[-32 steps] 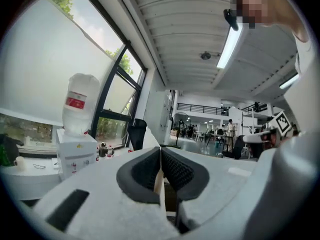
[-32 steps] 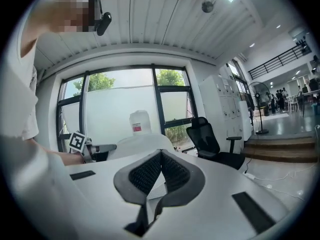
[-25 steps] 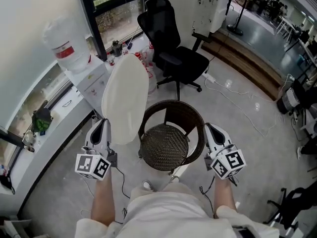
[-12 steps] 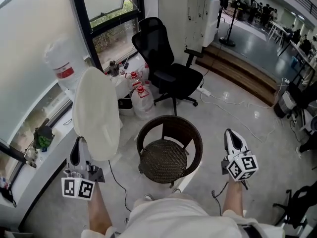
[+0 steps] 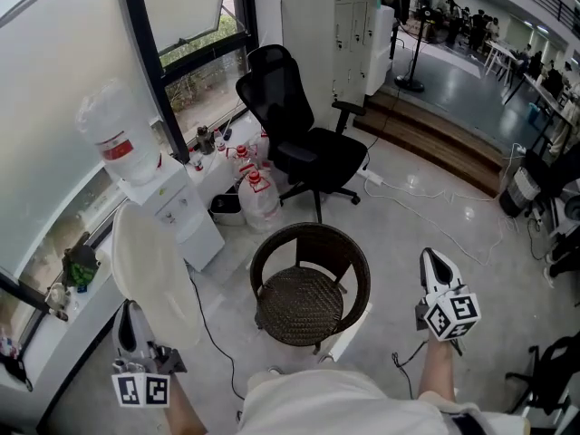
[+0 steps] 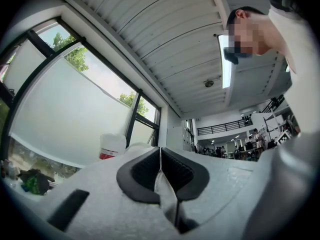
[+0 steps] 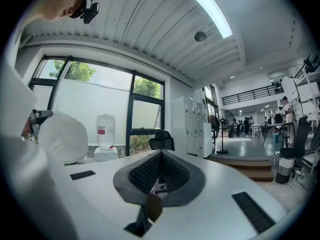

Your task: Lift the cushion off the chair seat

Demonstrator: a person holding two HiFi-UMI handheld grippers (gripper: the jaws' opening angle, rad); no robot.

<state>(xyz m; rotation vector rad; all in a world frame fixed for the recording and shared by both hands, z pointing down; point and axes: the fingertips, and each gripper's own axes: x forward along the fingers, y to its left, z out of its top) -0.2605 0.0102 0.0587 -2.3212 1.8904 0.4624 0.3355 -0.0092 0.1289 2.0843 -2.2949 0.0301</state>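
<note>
The white oval cushion (image 5: 149, 275) hangs on edge at the left, off the round dark wicker chair (image 5: 310, 284), whose woven seat is bare. My left gripper (image 5: 128, 315) points upward under the cushion and is shut on its lower edge. In the left gripper view a thin fold of the white cushion cover (image 6: 165, 194) is pinched between the shut jaws of the left gripper (image 6: 160, 151). My right gripper (image 5: 433, 259) is right of the chair, apart from it, shut on nothing. In the right gripper view the right gripper (image 7: 160, 156) has its pads together, and the cushion (image 7: 62, 136) shows at the left.
A black office chair (image 5: 304, 125) stands behind the wicker chair. A water dispenser with a bottle (image 5: 118, 134) is against the window wall at the left, with water jugs (image 5: 258, 198) on the floor beside it. Cables (image 5: 435, 207) trail across the grey floor.
The left gripper has carried the cushion to the left and away from the wicker chair. The right gripper has moved to the right, farther from the chair.
</note>
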